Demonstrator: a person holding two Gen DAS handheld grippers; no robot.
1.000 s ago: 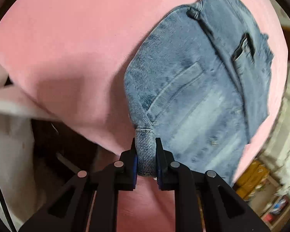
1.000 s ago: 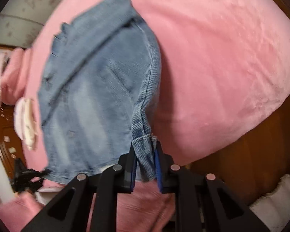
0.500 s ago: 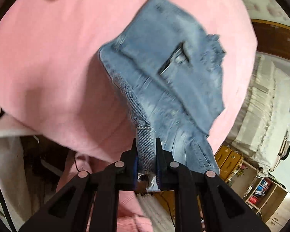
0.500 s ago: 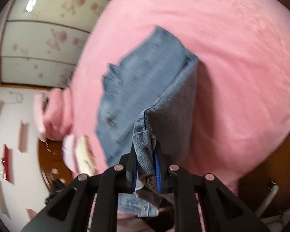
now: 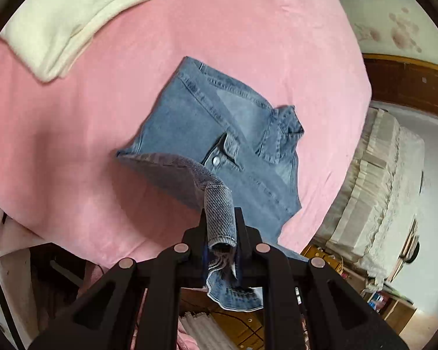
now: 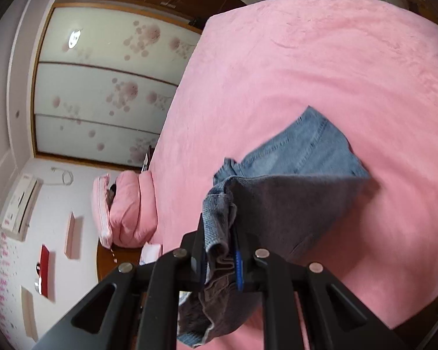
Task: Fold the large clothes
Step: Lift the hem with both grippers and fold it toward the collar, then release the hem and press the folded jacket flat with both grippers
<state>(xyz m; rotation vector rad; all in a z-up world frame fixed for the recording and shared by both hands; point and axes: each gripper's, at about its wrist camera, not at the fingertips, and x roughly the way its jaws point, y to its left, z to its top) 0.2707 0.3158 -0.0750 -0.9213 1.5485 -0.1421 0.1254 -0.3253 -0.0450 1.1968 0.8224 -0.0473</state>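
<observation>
A blue denim shirt (image 5: 219,122) with a collar and a snap pocket lies on a pink bed cover (image 5: 73,134). My left gripper (image 5: 220,227) is shut on one bottom corner of the shirt and holds it raised above the bed. My right gripper (image 6: 219,233) is shut on the other bottom corner of the denim shirt (image 6: 300,157). The lifted lower half hangs from both grippers with its grey inside face showing. The collar end stays flat on the cover.
A folded cream garment (image 5: 64,20) lies at the far left of the bed. Pink pillows (image 6: 125,207) sit at the bed's head beside a sliding wardrobe (image 6: 102,93). A white covered sofa (image 5: 379,192) stands off the bed's right side.
Both grippers have risen and pulled back from the bed with the shirt's bottom edge. The shirt's lower half has peeled off the cover, and the collar and pocket have come into view.
</observation>
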